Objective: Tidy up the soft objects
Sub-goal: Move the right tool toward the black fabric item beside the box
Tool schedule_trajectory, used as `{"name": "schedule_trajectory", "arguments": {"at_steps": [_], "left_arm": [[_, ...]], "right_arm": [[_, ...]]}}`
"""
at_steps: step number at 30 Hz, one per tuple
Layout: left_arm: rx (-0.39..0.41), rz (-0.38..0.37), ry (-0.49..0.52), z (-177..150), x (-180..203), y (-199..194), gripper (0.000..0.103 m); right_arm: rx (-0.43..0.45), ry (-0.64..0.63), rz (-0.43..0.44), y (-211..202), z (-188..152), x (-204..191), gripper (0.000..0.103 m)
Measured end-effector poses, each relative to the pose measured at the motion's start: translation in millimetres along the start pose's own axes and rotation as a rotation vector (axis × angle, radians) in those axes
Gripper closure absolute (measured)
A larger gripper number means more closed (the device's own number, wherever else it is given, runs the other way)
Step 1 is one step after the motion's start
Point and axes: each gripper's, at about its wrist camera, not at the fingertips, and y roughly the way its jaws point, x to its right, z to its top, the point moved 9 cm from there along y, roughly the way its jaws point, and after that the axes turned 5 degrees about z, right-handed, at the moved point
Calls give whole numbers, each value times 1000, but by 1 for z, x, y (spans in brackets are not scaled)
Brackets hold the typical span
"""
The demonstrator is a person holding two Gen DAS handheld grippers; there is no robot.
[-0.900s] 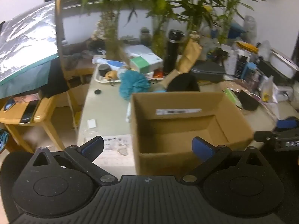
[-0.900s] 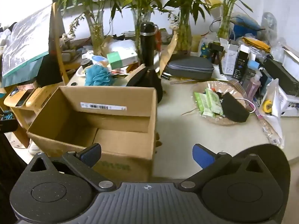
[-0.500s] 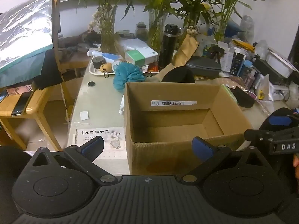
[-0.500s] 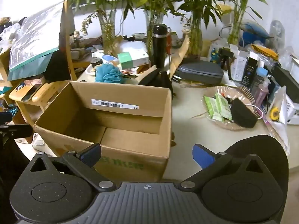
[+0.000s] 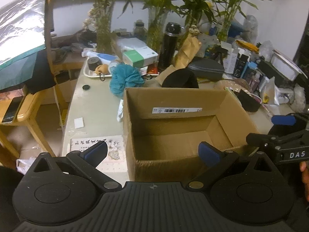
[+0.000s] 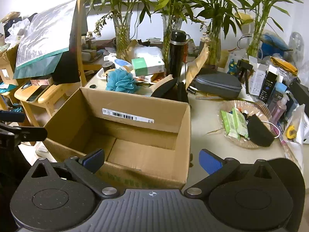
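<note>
- Dim indoor light in both wrist views, with a cool, slightly green cast; the white wall [image 5: 135,9] behind the plants is the brightest area.
- Glare streaks a clear plastic sheet [image 6: 44,38] at the upper left of each frame.
- The open cardboard box [image 5: 179,127] holds soft shadow along its inner walls and floor.
- Fisheye distortion bends the table's edges, and the corners go black.
- The left wrist view looks softer, with blurred foliage at the top; the right wrist view is crisper.

We see a fluffy teal mesh bath sponge [image 5: 125,80] on the desk's far left, just behind the open brown cardboard box [image 5: 179,129], upright and empty.
</note>
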Motion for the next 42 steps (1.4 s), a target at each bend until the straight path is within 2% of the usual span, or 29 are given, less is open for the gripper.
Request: {"name": "schedule_trajectory", "arguments": {"at_steps": [9, 28, 42], "left_arm": [[26, -22, 19, 11, 5, 2, 0], [24, -39, 2, 16, 0, 8, 0], [42, -23, 5, 22, -5, 12, 0]], "right_arm": [[21, 8, 11, -3, 7, 10, 0], [13, 57, 10, 6, 8, 30, 0], [3, 64, 12, 11, 10, 33, 0]]}}
